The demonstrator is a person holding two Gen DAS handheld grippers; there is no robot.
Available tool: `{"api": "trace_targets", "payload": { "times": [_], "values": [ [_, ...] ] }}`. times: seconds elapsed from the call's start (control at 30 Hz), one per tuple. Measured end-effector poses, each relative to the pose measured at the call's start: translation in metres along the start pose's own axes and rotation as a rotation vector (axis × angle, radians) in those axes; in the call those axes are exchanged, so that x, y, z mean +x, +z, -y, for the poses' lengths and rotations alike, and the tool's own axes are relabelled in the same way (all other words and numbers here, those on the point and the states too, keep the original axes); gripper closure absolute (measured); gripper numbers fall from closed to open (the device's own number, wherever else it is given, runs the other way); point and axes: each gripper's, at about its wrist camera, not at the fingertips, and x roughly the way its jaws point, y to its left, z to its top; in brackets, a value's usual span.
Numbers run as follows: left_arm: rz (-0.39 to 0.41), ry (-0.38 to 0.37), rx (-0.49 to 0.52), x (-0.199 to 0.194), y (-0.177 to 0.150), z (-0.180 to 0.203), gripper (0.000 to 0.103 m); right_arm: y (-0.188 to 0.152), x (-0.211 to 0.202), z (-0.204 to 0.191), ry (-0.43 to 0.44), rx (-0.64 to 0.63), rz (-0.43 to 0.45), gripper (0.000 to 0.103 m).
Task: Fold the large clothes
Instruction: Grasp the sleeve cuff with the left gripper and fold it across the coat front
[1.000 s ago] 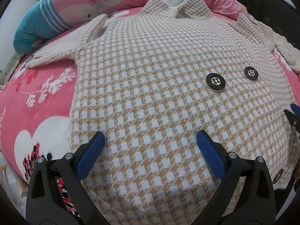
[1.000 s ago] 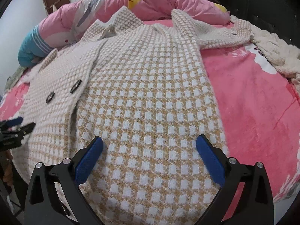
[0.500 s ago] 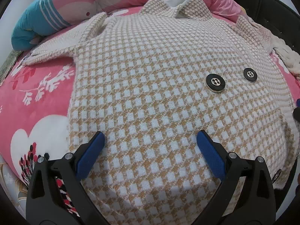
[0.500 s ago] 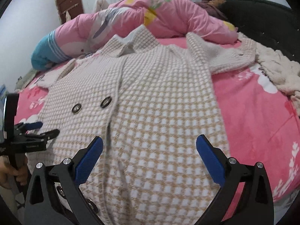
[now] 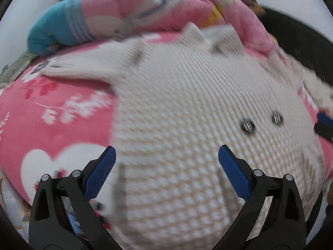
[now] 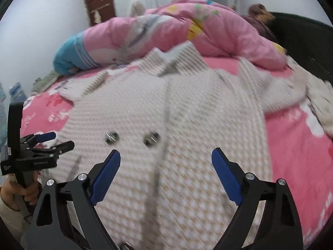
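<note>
Pink bedspread printed with white hearts and branches covers the bed, and a rolled pink quilt with a blue striped end lies along its far side against a white wall and a brown wooden door. Both views are motion-blurred, so fine detail is soft.

Spread flat on the bedspread is the beige-and-white checked knit coat, front up, collar toward the quilt and hem toward me. Two dark round buttons sit side by side near the front edge (a third can just be made out at the hem in the right wrist view). One sleeve reaches out to the left over the pink cover; the other sleeve lies to the right, its end near a cream fluffy blanket.

My left tongs hang above the coat's lower left part with the blue pads wide apart and nothing between them. My right tongs hover over the lower front, just below the buttons, likewise spread and empty. In the right wrist view the left tongs appear at the left edge, held in my left hand beside the coat's hem.
</note>
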Motion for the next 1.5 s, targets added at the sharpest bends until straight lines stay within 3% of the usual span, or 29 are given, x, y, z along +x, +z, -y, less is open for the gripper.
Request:
{"api": "trace_targets", "payload": {
  "times": [0.23,0.37,0.57,0.63,0.7,0.8,0.97,1.07,1.13,1.2,1.27,1.37,1.5],
  "values": [
    [0.075,0.074,-0.229,-0.013,0.049,-0.115,0.008,0.047,0.055,-0.054,0.132,-0.072,-0.016,0.021],
    [0.074,0.038,-0.354,0.014,0.080,-0.180,0.008,0.064,0.092,-0.079,0.181,-0.082,-0.056,0.025],
    [0.082,0.130,-0.443,0.067,0.133,-0.258,0.008,0.070,0.134,-0.108,0.193,-0.117,-0.102,0.031],
    [0.084,0.134,-0.492,0.081,0.147,-0.283,0.014,0.068,0.145,-0.112,0.200,-0.121,-0.112,0.034],
    [0.066,0.154,-0.540,0.095,0.159,-0.302,0.027,0.066,0.152,-0.113,0.203,-0.126,-0.121,0.036],
    [0.015,0.181,-0.577,0.127,0.177,-0.332,0.030,0.062,0.162,-0.114,0.217,-0.129,-0.138,0.037],
    [-0.057,0.280,-0.653,0.159,0.177,-0.378,0.042,0.059,0.171,-0.108,0.239,-0.104,-0.153,0.037],
    [-0.044,0.267,-0.709,0.163,0.170,-0.389,0.049,0.059,0.175,-0.107,0.245,-0.095,-0.159,0.037],
    [-0.029,0.279,-0.689,0.163,0.171,-0.386,0.059,0.058,0.175,-0.108,0.241,-0.098,-0.158,0.037],
    [-0.028,0.333,-0.634,0.162,0.176,-0.378,0.075,0.058,0.175,-0.108,0.237,-0.102,-0.156,0.037],
    [-0.018,0.394,-0.565,0.156,0.184,-0.367,0.083,0.058,0.176,-0.108,0.237,-0.101,-0.154,0.037],
    [0.044,0.450,-0.460,0.130,0.201,-0.342,0.085,0.058,0.178,-0.108,0.242,-0.094,-0.155,0.037],
    [0.148,0.468,-0.262,0.081,0.222,-0.282,0.086,0.060,0.175,-0.103,0.256,-0.070,-0.154,0.037]
  ]
}}
